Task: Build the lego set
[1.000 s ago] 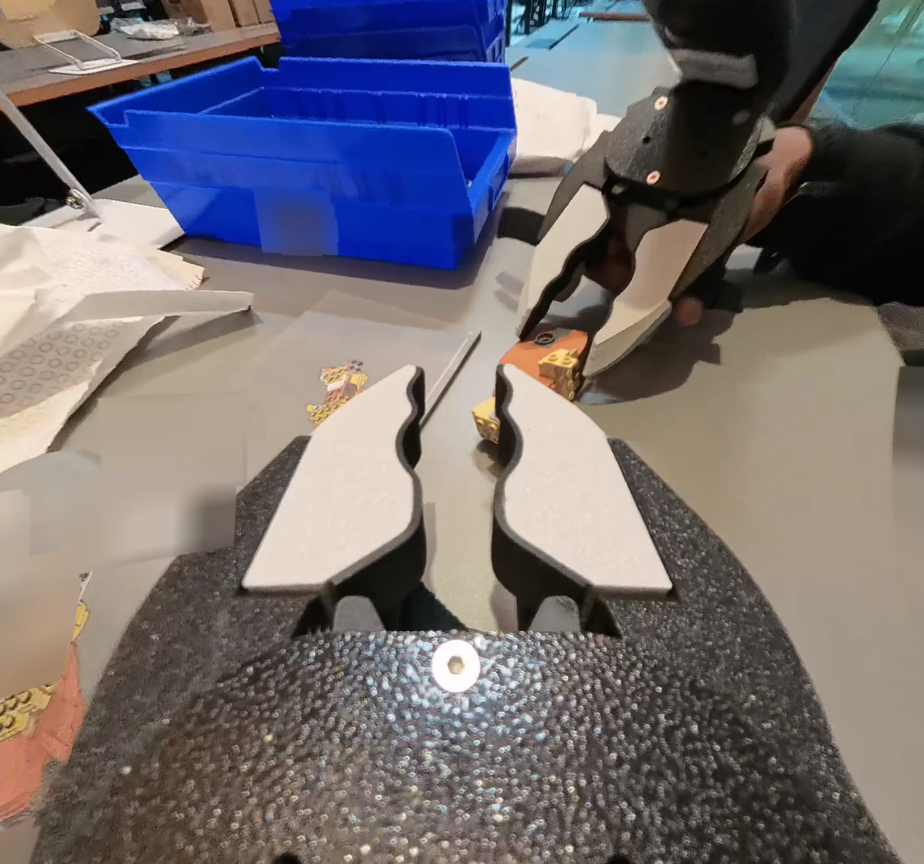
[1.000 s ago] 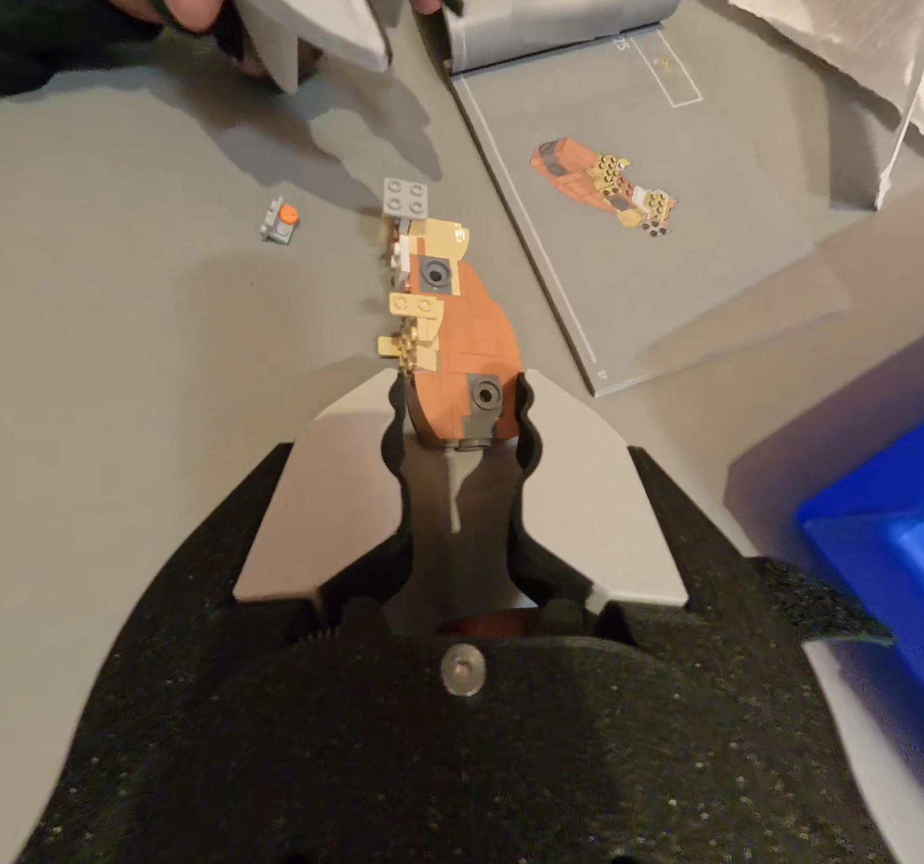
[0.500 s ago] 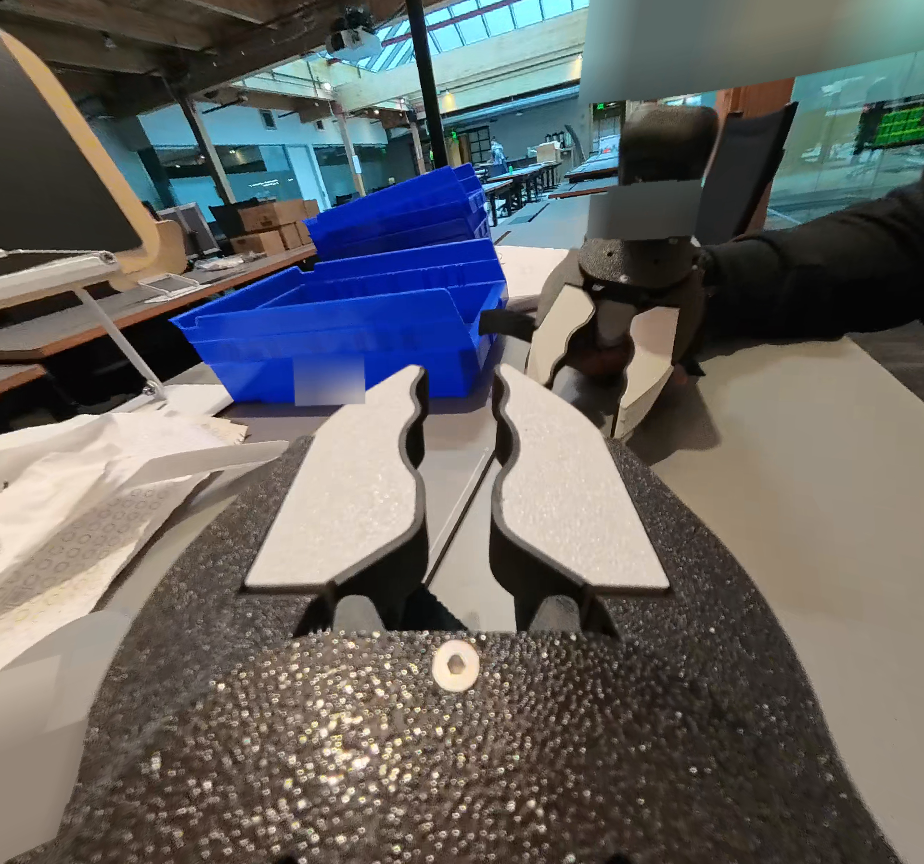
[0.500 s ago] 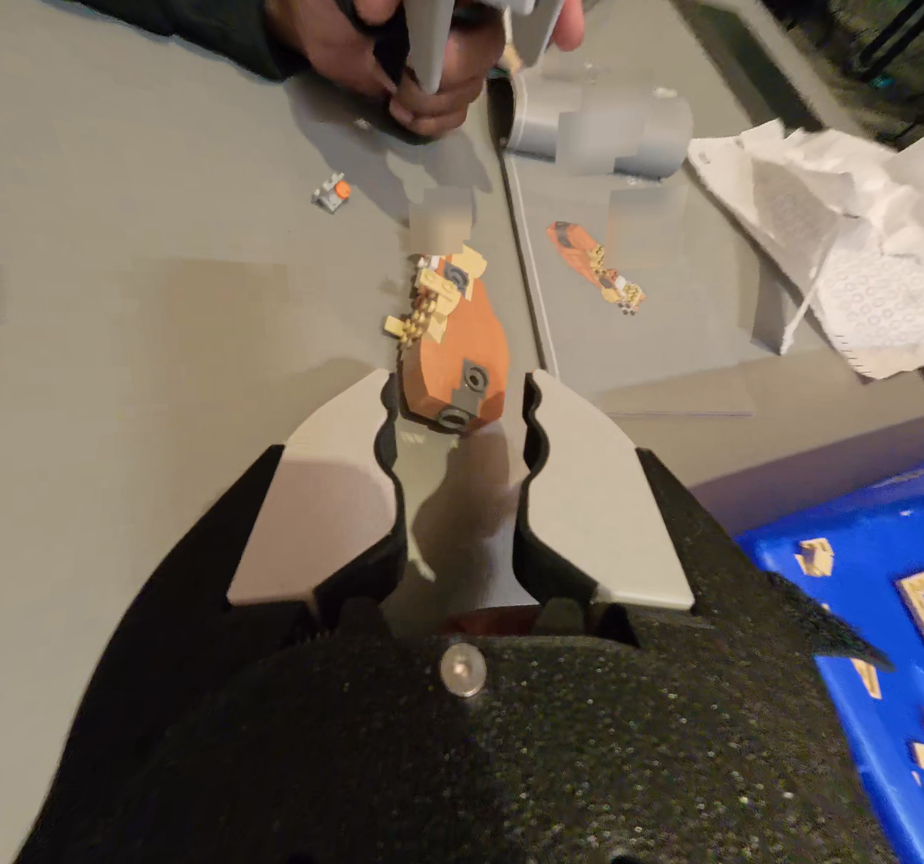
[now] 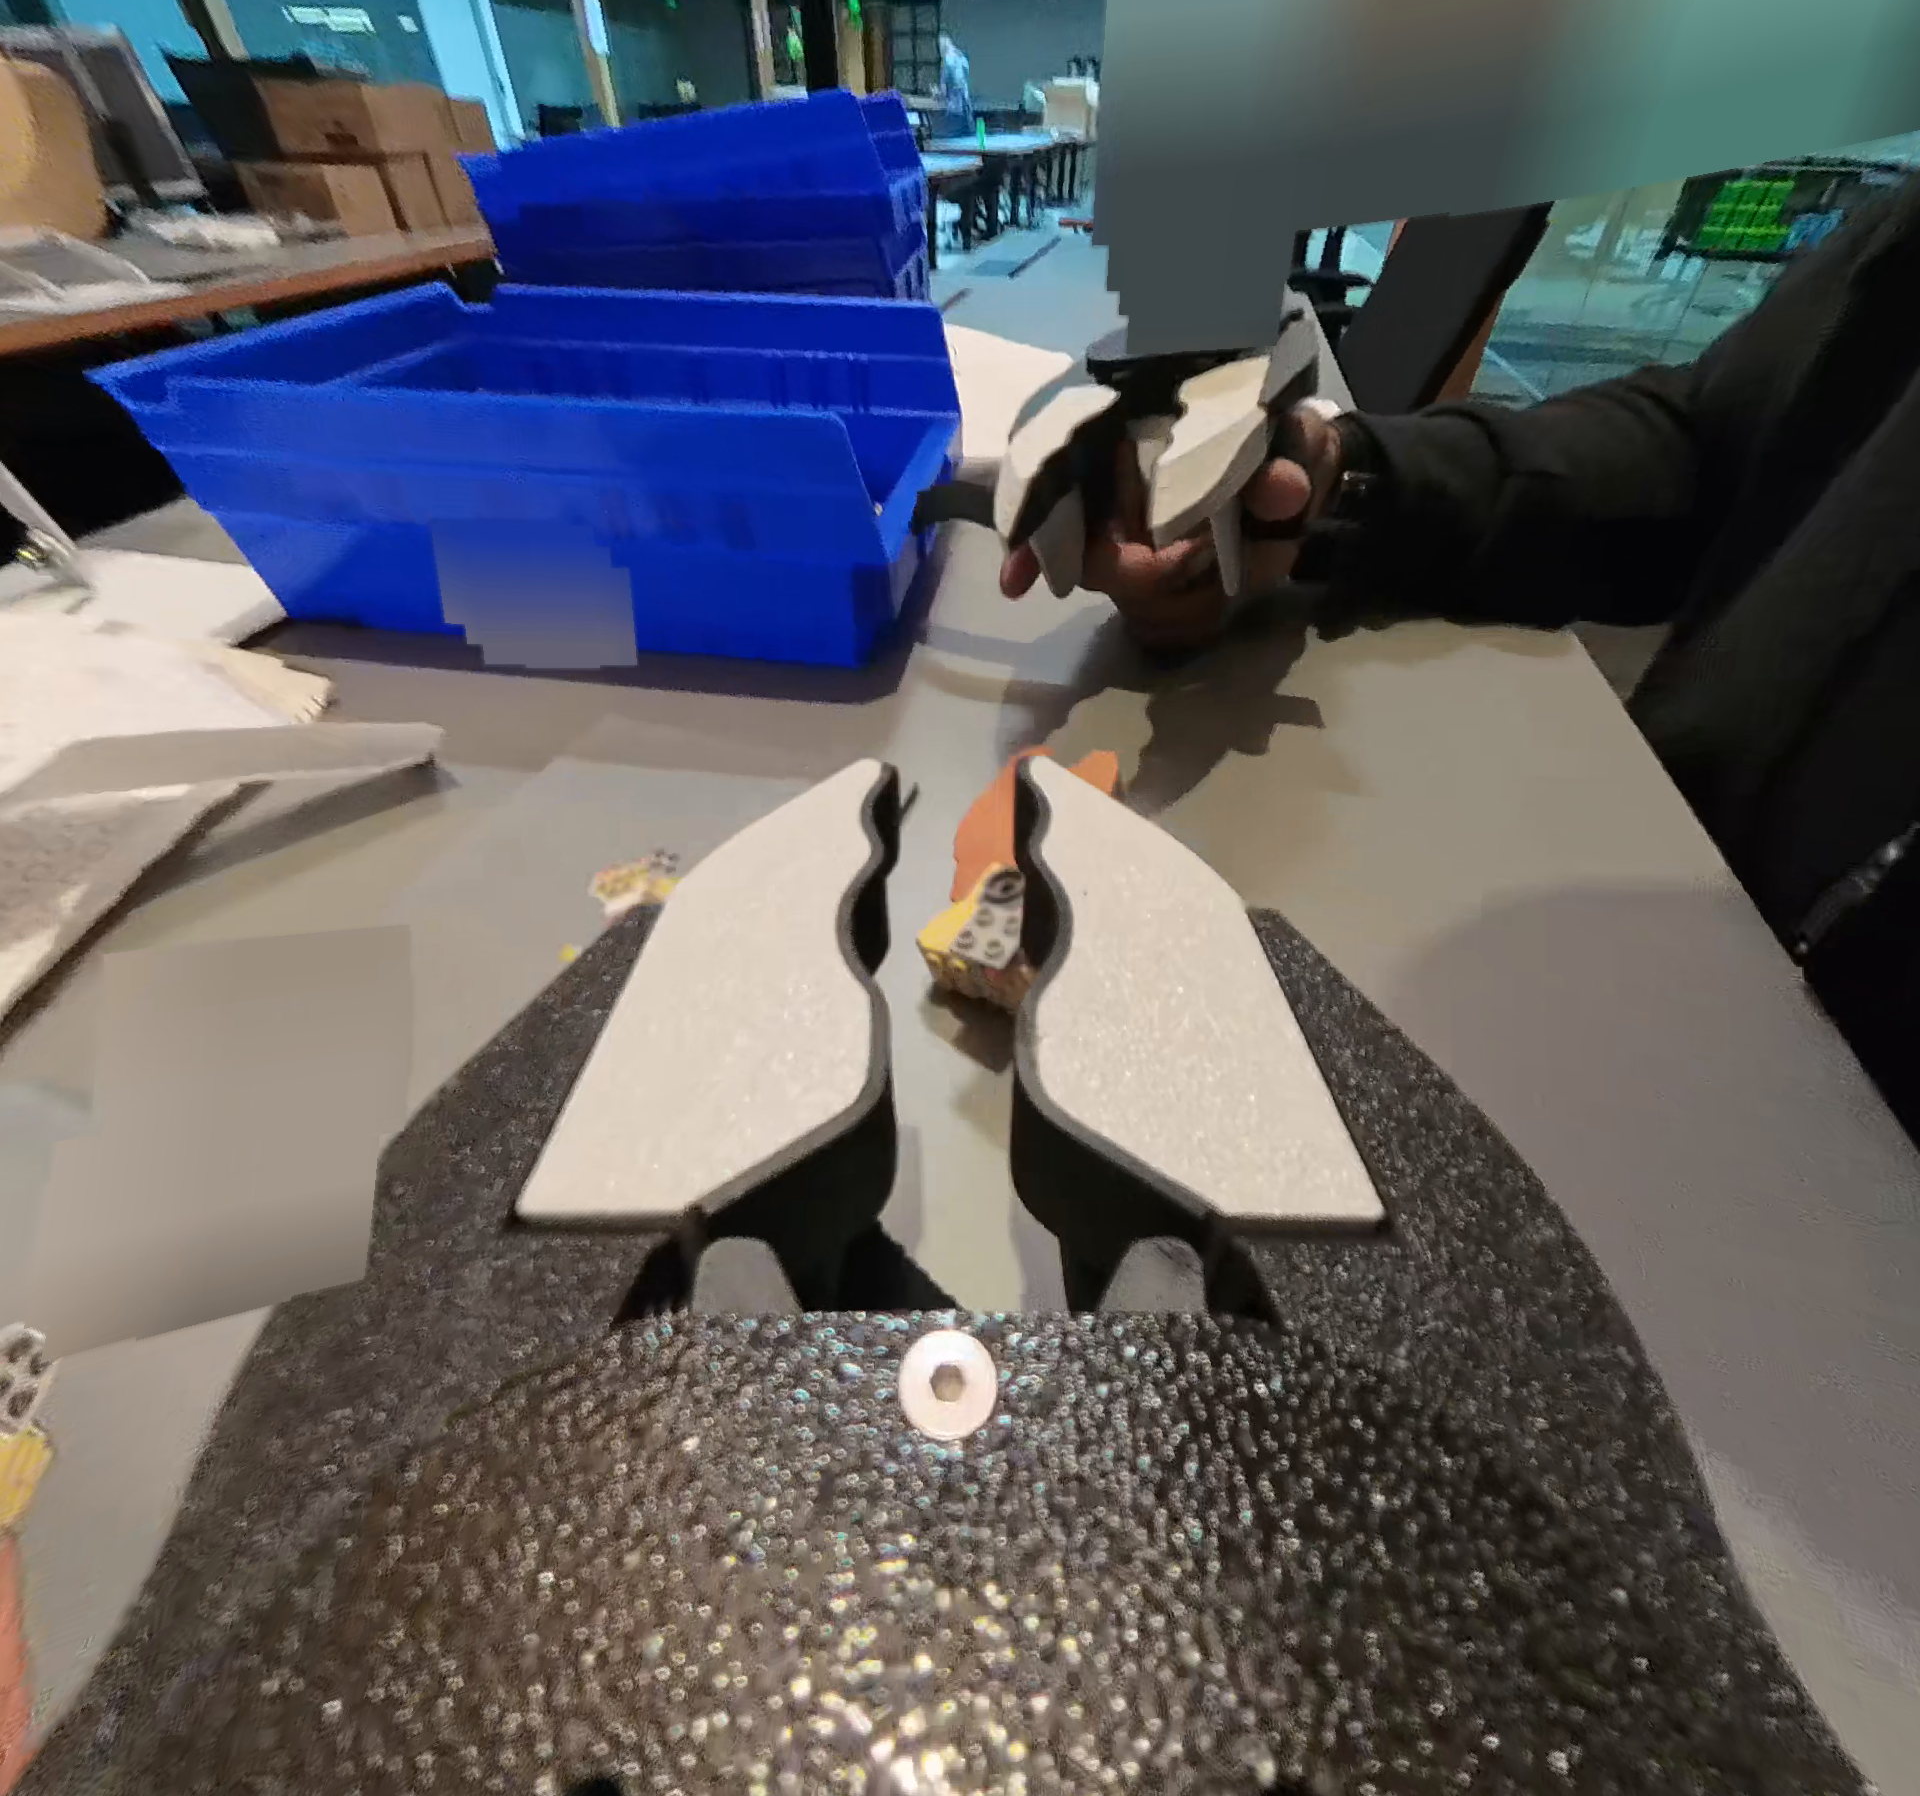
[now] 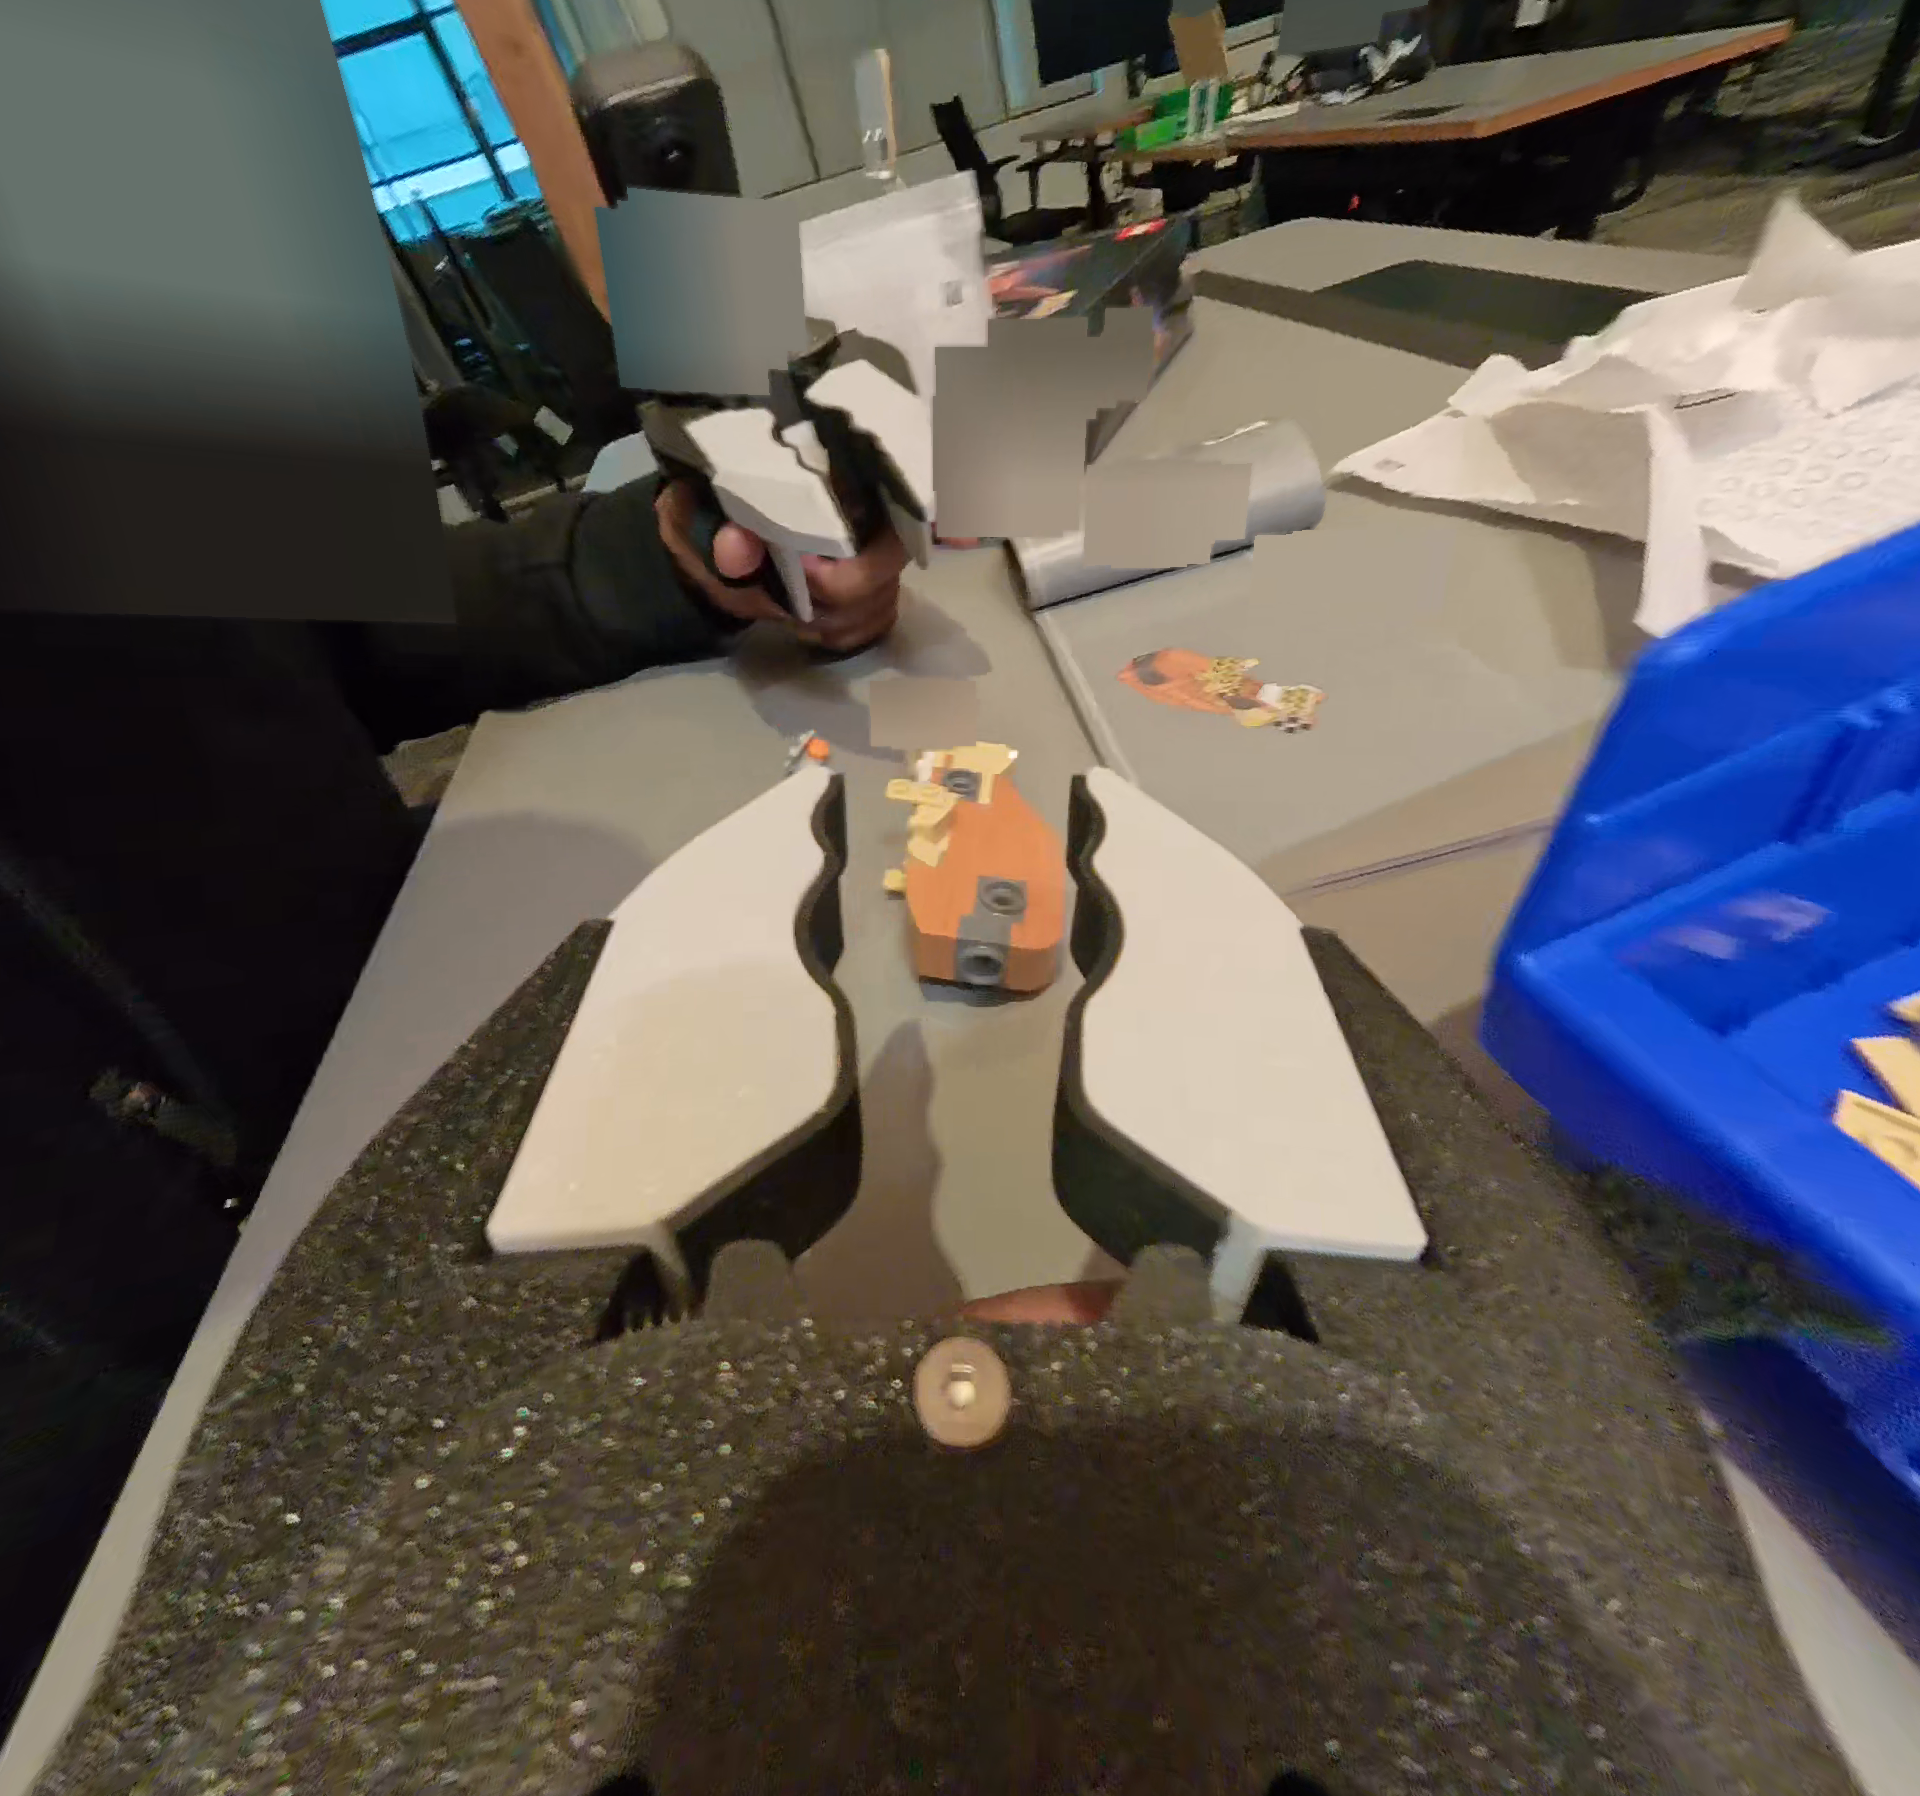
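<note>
Your right gripper (image 6: 954, 801) is spread wide around the orange lego build (image 6: 984, 896), not touching; left gripper (image 5: 956, 790) narrow, empty, just short of it; blue bin (image 5: 582, 458) behind the build

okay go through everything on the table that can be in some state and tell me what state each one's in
left gripper: open, empty, just above the table.
right gripper: open, empty, fingers either side of the model without gripping.
lego model: partly built, lying on the grey table, released.
small grey and orange piece: loose, not attached.
instruction booklet: open, lying flat.
blue bin: open-topped, tan pieces inside.
white paper bags: torn open, crumpled.
</note>
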{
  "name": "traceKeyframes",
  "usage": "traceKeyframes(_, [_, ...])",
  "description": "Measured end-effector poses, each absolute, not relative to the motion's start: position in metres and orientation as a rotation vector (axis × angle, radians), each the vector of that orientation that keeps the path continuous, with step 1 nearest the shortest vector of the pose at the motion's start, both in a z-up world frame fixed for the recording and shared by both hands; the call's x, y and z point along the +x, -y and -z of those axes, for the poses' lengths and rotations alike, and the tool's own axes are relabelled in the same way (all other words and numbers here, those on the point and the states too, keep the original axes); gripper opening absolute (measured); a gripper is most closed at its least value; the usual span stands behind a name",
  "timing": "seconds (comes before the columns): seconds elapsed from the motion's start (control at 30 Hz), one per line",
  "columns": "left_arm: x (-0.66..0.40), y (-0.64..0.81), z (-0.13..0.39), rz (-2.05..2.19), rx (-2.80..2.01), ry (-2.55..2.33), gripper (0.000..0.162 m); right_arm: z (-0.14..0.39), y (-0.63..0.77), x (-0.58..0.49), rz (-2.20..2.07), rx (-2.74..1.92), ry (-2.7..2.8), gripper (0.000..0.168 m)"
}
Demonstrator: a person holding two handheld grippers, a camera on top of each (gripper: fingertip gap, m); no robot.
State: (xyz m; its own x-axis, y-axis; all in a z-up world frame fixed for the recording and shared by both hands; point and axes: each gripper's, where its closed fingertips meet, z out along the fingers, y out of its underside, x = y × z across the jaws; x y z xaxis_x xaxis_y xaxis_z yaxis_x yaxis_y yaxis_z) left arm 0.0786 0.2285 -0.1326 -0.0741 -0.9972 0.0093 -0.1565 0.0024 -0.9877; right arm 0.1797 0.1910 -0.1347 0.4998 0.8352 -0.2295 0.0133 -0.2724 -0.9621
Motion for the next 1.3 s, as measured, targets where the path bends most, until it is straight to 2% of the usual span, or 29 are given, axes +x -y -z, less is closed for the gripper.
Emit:
traceKeyframes(0.27, [0.076, -0.21, 0.158, 1.102, -1.366, -1.58, 0.025, 0.132, -0.176, 0.149, -0.982, -1.613, 0.82, 0.04])
traceKeyframes(0.47, [0.076, -0.218, 0.154, 1.089, -1.37, -1.518, 0.028, 0.118, -0.185, 0.146, -0.959, -1.52, 0.741, 0.04])
traceKeyframes(0.57, [0.083, -0.22, 0.144, 1.147, -1.293, -1.501, 0.029, 0.112, -0.193, 0.144, -0.985, -1.482, 0.72, 0.04])
traceKeyframes(0.7, [0.101, -0.224, 0.161, 1.232, -1.361, -1.686, 0.031, 0.115, -0.193, 0.138, -1.024, -1.487, 0.768, 0.04])
traceKeyframes(1.07, [0.091, -0.218, 0.173, 1.319, -1.503, -1.753, 0.03, 0.126, -0.185, 0.143, -1.082, -1.585, 0.762, 0.038])
traceKeyframes(1.3, [0.09, -0.216, 0.187, 1.207, -1.555, -1.851, 0.026, 0.131, -0.183, 0.138, -1.042, -1.617, 0.785, 0.037])
